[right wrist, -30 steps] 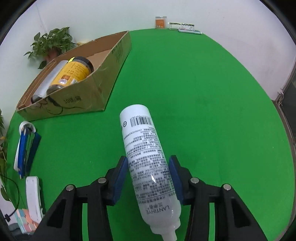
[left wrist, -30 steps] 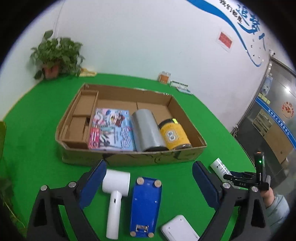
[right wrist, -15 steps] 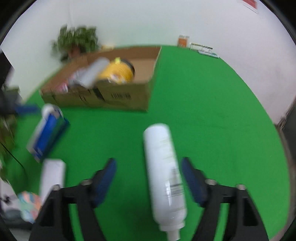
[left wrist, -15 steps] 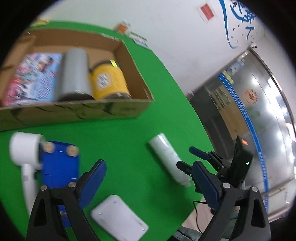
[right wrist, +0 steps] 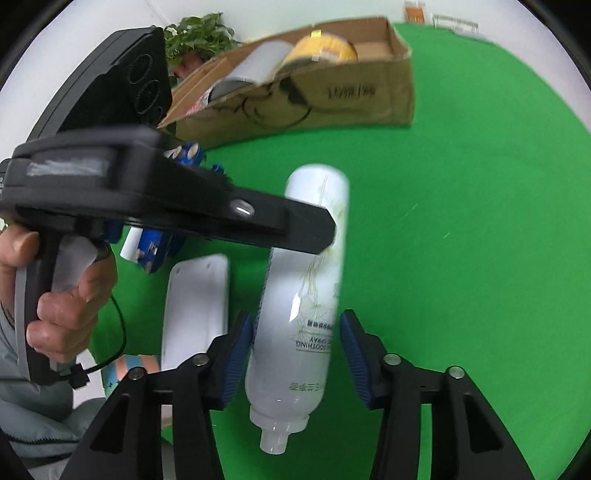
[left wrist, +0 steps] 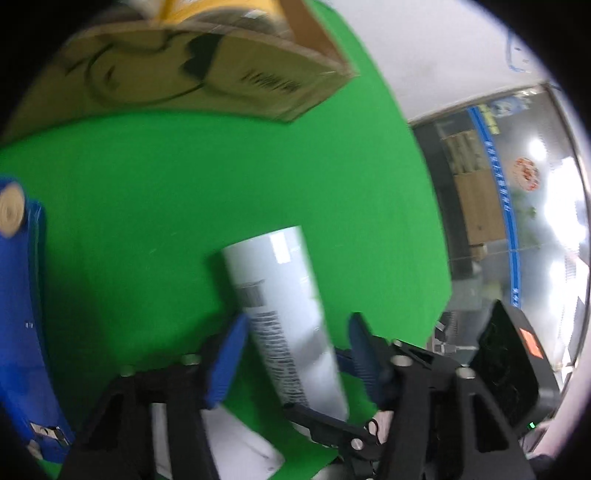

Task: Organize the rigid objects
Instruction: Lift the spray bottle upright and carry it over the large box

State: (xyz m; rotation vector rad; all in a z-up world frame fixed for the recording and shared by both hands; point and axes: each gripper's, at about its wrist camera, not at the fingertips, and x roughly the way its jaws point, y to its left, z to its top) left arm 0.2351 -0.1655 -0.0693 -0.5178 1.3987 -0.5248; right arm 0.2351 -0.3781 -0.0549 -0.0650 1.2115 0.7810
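Note:
A white spray bottle (left wrist: 284, 314) (right wrist: 310, 295) lies between both grippers over the green table. My left gripper (left wrist: 295, 358) has its blue pads on either side of the bottle with small gaps showing. In the right wrist view the left gripper's black body (right wrist: 177, 206) reaches across the bottle's upper part. My right gripper (right wrist: 295, 354) is open around the bottle's lower end; its left pad is close, its right pad stands apart. The cardboard box (right wrist: 332, 96) holds a yellow jar (right wrist: 325, 51) and a grey cylinder (right wrist: 255, 62).
A blue case (left wrist: 22, 314) (right wrist: 155, 243) and a flat white device (right wrist: 195, 310) lie left of the bottle. A potted plant (right wrist: 199, 33) stands behind the box. A person's hand (right wrist: 55, 295) holds the left gripper's handle. Green table (right wrist: 480, 221) stretches to the right.
My left gripper swung right and came down around the bottle from the other side. My right gripper opened off the bottle. The bottle has rolled so a different side of its label faces up.

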